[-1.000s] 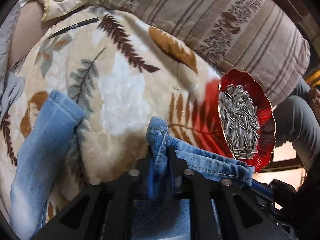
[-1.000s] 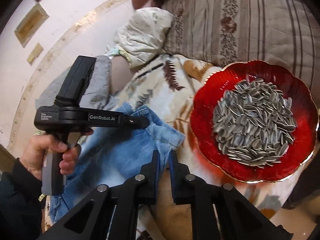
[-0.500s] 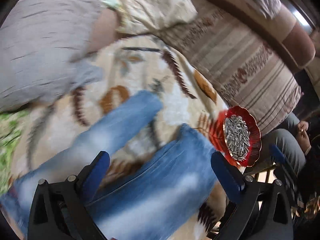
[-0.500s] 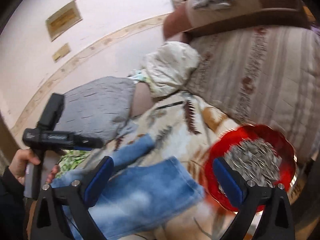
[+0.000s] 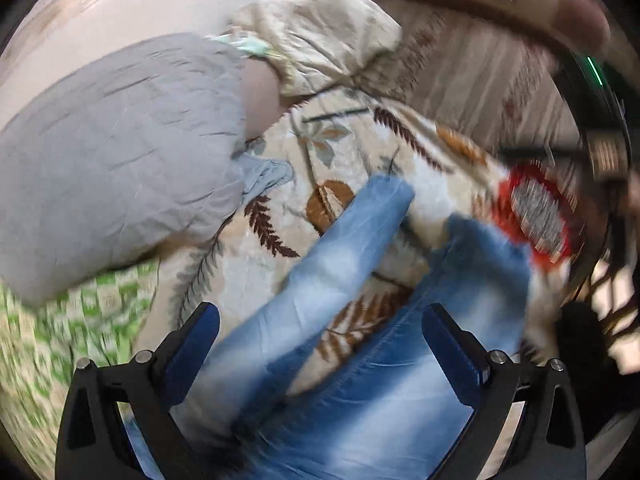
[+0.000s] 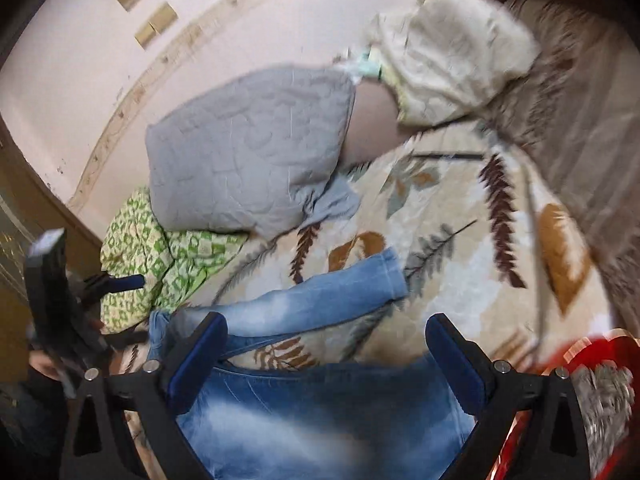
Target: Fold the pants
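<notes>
both tongs, left (image 5: 320,344) and right (image 6: 326,354), hang spread apart and empty above the jeans (image 6: 320,412), which lie on the leaf-print blanket (image 6: 460,216) with the legs splayed. the red dish of seeds (image 6: 592,364) touches the jeans near the blanket's edge, so a careless drag of the denim could tip it.

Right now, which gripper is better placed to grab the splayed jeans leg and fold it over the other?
Left, probably. The splayed leg runs up from between the open left gripper's fingers. The open right gripper hovers over the other leg, beside the red bowl.
</notes>
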### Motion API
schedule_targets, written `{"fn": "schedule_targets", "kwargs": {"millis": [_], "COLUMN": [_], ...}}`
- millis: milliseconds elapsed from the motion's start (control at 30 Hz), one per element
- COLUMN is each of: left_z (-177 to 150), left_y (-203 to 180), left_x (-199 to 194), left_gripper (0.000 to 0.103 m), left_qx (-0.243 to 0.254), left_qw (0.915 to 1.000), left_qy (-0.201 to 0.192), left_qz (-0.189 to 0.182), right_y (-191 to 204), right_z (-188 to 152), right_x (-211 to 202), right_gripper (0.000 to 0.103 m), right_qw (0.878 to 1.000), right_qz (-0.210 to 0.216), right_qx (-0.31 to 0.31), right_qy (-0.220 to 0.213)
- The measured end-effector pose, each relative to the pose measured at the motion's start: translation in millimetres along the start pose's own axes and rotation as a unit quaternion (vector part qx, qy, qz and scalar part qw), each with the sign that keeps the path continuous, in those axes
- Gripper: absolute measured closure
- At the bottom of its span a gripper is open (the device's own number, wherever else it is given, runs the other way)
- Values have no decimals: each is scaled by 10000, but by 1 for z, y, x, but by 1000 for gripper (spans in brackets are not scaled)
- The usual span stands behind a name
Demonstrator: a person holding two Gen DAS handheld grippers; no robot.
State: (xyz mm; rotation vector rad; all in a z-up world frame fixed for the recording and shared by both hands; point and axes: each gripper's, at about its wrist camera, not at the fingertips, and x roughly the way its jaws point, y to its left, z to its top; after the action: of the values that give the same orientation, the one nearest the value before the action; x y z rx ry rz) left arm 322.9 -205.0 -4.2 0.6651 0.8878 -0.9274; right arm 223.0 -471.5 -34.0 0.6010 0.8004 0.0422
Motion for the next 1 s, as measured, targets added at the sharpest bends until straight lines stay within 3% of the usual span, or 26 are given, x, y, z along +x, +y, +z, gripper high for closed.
{"fn": "schedule_targets", "kwargs": {"millis": [100, 200, 400, 433, 533, 567, 600, 633, 667, 700, 733, 767, 800, 1000], "left_z": [1, 5, 17, 16, 13, 11, 9, 8, 6, 3, 2, 1, 1, 11], "left_y": [-9, -14, -12, -12, -10, -9, -8, -7, -6, -6, -8, -11, -13, -13], "left_x": [33, 63, 109, 115, 132, 137, 141, 145, 149, 154, 156, 155, 151, 79], "left_gripper": [2, 2, 3, 3, 7, 17, 34, 43, 61, 72, 77, 89, 95, 98], "left_qx": [528, 726, 615, 580, 576, 564, 534, 490, 441, 408, 427, 491, 519, 554], "left_qw": [9986, 9973, 9979, 9981, 9977, 9973, 9968, 9965, 9960, 9950, 9945, 9945, 9949, 9984], "left_qy": [73, 139, 58, 87, 266, 369, 482, 581, 694, 832, 874, 845, 788, -77], "left_qz": [18, 21, -178, -203, -242, -285, -339, -361, -361, -380, -397, -384, -350, -41], "right_y": [-21, -42, -53, -52, -47, -47, -48, -47, -48, -48, -48, -48, -48, -25], "right_z": [27, 44, 56, 56, 57, 56, 56, 56, 56, 56, 55, 53, 52, 65], "right_x": [38, 81, 138, 146, 169, 176, 184, 187, 189, 189, 189, 188, 186, 124], "right_gripper": [2, 3, 14, 20, 23, 25, 34, 51, 62, 77, 83, 86, 90, 93], "right_qw": [9987, 9940, 9876, 9864, 9830, 9816, 9801, 9801, 9808, 9815, 9814, 9807, 9806, 9909], "right_qz": [2, 14, 9, 0, -105, -177, -286, -334, -342, -329, -317, -283, -257, 7], "right_qx": [150, 390, 325, 276, 53, -15, -75, -84, -121, -175, -199, -236, -279, -606], "right_qy": [481, 1019, 1535, 1619, 1834, 1903, 1964, 1952, 1914, 1880, 1884, 1921, 1922, 1203]}}
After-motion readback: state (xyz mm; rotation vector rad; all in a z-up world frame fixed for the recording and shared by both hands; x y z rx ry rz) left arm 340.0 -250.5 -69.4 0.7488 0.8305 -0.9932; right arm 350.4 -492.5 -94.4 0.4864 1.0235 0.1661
